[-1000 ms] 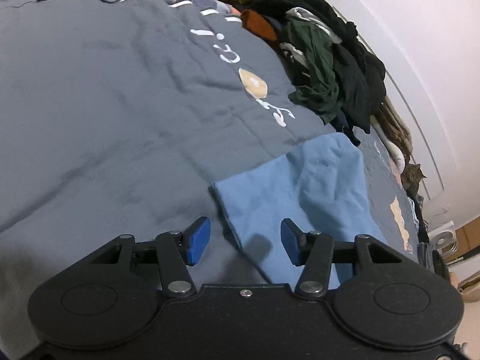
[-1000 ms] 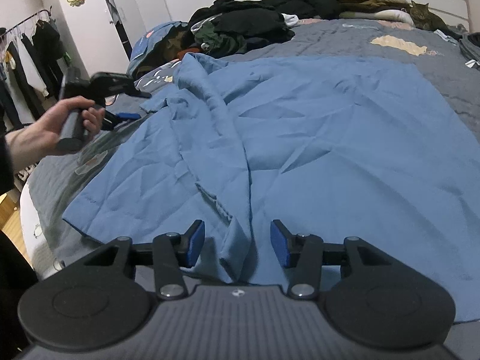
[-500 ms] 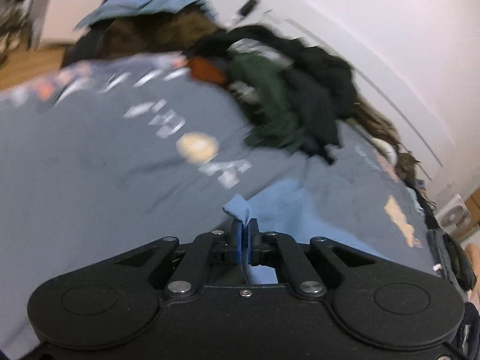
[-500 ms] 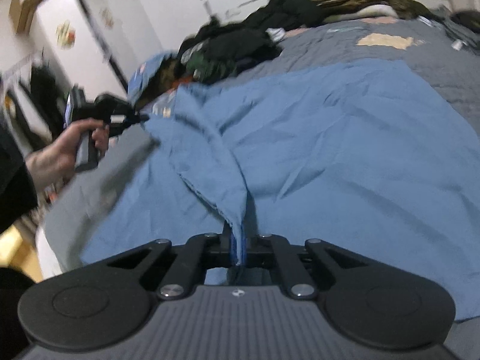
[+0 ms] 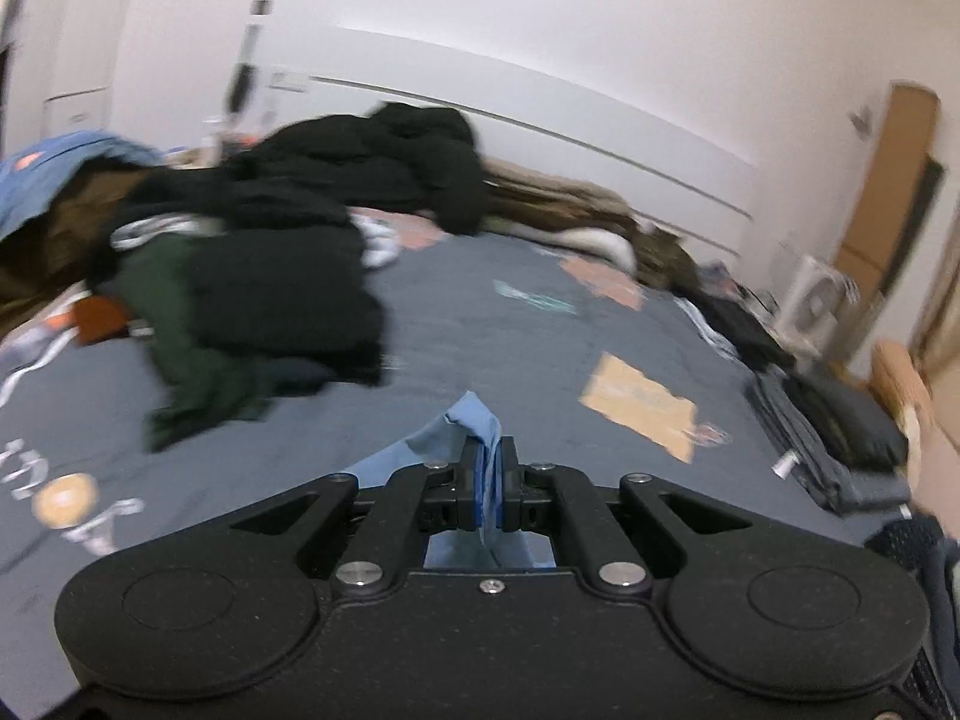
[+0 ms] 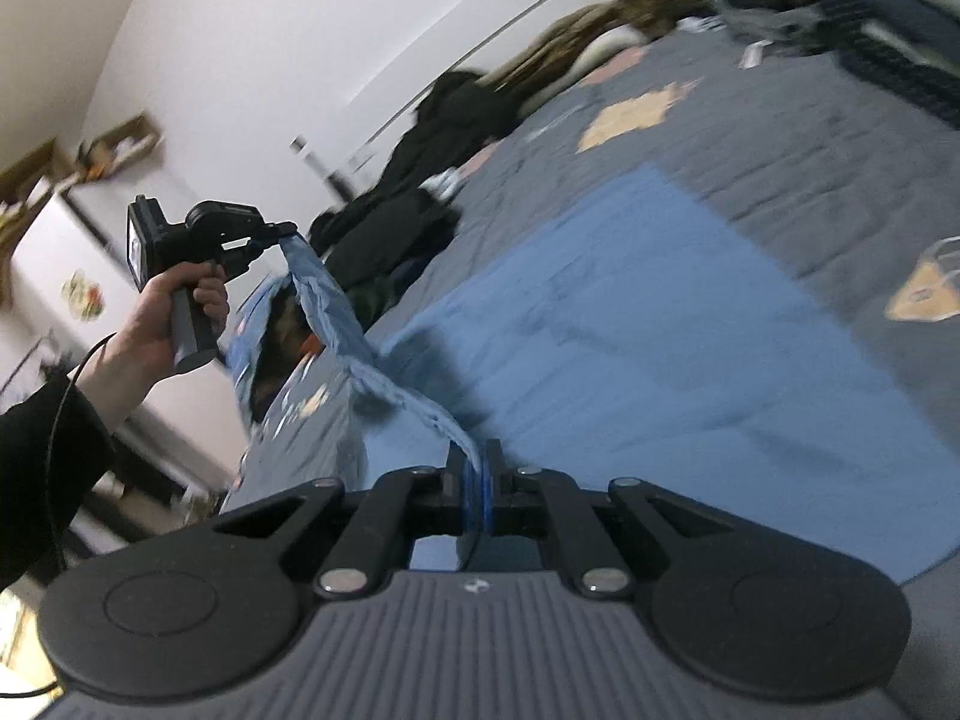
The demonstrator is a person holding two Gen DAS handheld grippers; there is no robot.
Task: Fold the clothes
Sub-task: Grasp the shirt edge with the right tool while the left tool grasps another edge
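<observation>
A light blue garment (image 6: 630,330) lies spread on the grey bed cover (image 6: 780,138). My right gripper (image 6: 477,480) is shut on its near edge, with cloth pinched between the blue pads. In the right wrist view my left gripper (image 6: 287,230), held in a hand (image 6: 156,324), is raised at the left and shut on another part of that edge, so a strip of cloth (image 6: 336,324) hangs between the two. In the left wrist view the left gripper (image 5: 491,468) clamps a blue corner (image 5: 474,420) that sticks up past the pads.
A heap of dark clothes (image 5: 270,264) lies on the far left of the bed. Brown bedding (image 5: 558,204) runs along the white wall. Folded dark garments (image 5: 834,438) sit at the bed's right side. A fan (image 5: 816,300) and a door (image 5: 888,192) stand beyond.
Both grippers have shut on the blue garment's edge and lifted it. The left one rose high and swung across the bed; both rolled, tilting the views.
</observation>
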